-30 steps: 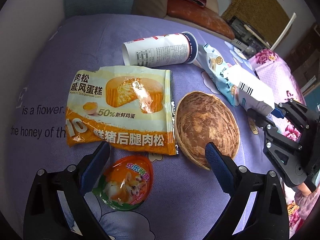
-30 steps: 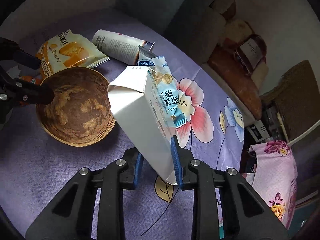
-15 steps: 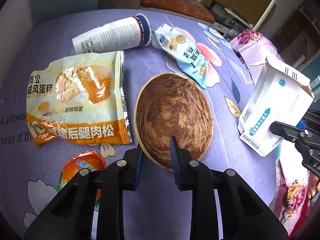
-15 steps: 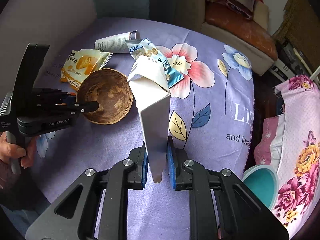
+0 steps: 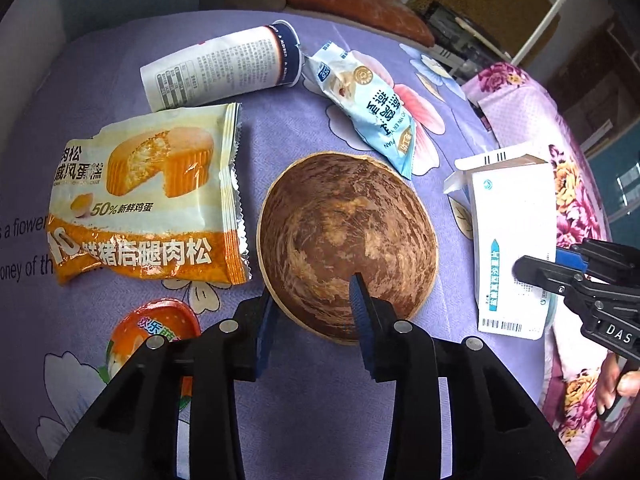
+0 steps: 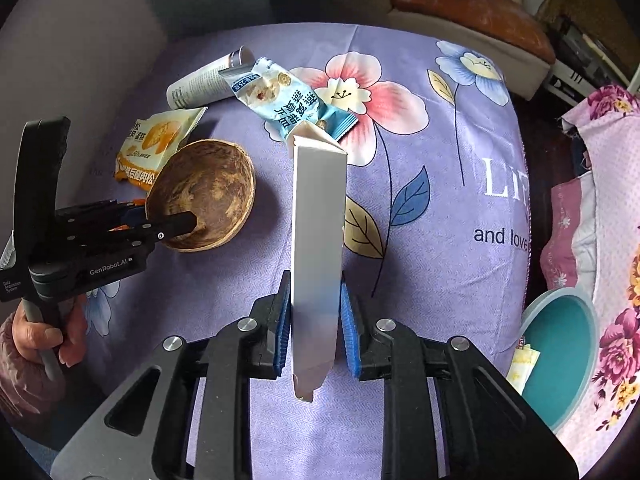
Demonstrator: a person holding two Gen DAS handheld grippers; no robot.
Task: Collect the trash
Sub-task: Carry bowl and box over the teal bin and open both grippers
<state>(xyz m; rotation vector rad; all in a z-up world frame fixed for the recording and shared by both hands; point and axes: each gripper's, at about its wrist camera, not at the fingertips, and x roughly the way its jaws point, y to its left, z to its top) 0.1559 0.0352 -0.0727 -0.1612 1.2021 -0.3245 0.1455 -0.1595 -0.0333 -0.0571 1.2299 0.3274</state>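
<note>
Right gripper [image 6: 313,330]: you hold the white carton [image 6: 317,248] clamped upright, clear of the tabletop [image 6: 420,208], ready for the teal bin [image 6: 560,354].
Left gripper [image 5: 314,312]: part-open astride the coconut bowl [image 5: 344,236] rim, having just widened, likely steadying it.
Beyond: cake wrapper [image 5: 148,196], blue packet [image 5: 368,108], paper cup [image 5: 224,66] uncollected.

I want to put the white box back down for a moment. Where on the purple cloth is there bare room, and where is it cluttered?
Free: the cloth right of the white box, out to the teal bin; also the near strip below the coconut bowl. Crowded: the far left, where the cake wrapper, paper cup and blue snack packet lie close together.
</note>
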